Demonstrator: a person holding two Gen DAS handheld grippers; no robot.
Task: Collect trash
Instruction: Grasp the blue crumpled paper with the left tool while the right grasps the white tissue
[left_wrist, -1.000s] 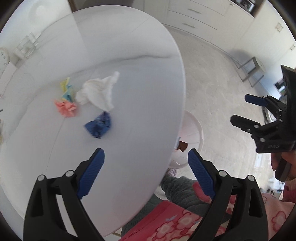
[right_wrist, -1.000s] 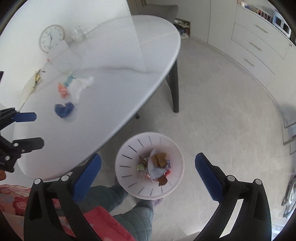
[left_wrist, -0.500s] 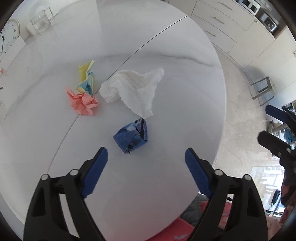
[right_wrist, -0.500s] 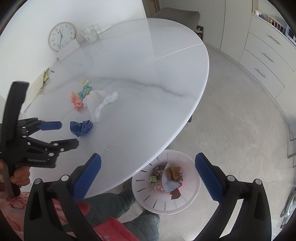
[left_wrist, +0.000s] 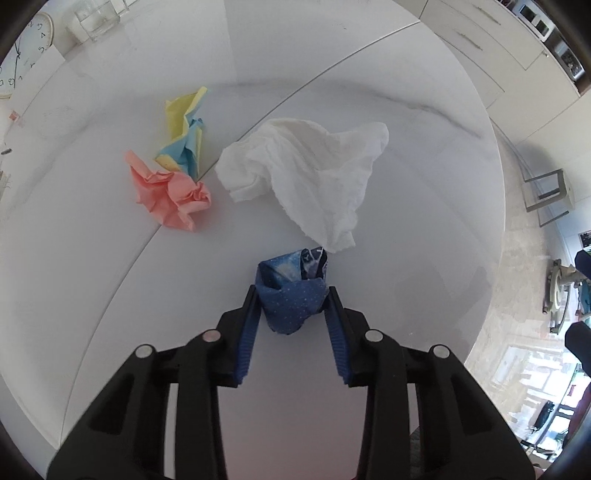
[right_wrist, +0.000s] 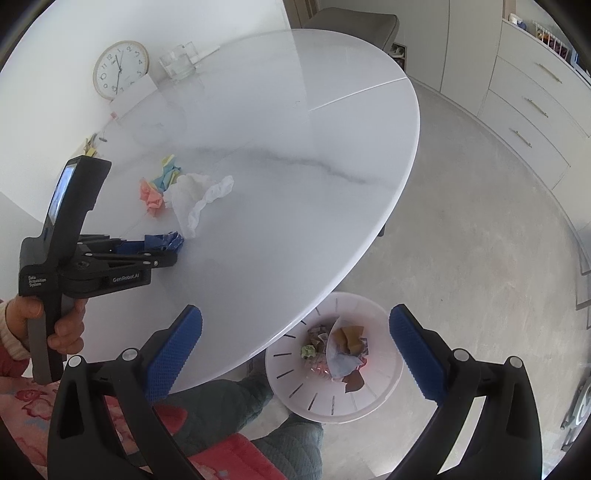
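Observation:
My left gripper (left_wrist: 291, 301) is shut on a crumpled blue paper (left_wrist: 291, 291) that rests on the white table (left_wrist: 424, 221); it also shows in the right wrist view (right_wrist: 168, 240). Beyond it lie a white tissue (left_wrist: 314, 173), a pink paper wad (left_wrist: 170, 190) and a yellow-and-blue paper (left_wrist: 184, 136). My right gripper (right_wrist: 295, 347) is open and empty, held above the table's near edge and a white waste bin (right_wrist: 369, 402) on the floor with several scraps inside.
A round clock (right_wrist: 120, 70) and a glass container (right_wrist: 181, 61) stand at the table's far side by the wall. White drawer cabinets (right_wrist: 535, 96) line the right. The person's legs are below the table edge next to the bin.
My left gripper moved forward to the blue paper and shut on it. My right gripper shifted slightly, with the bin now lower right of the table edge.

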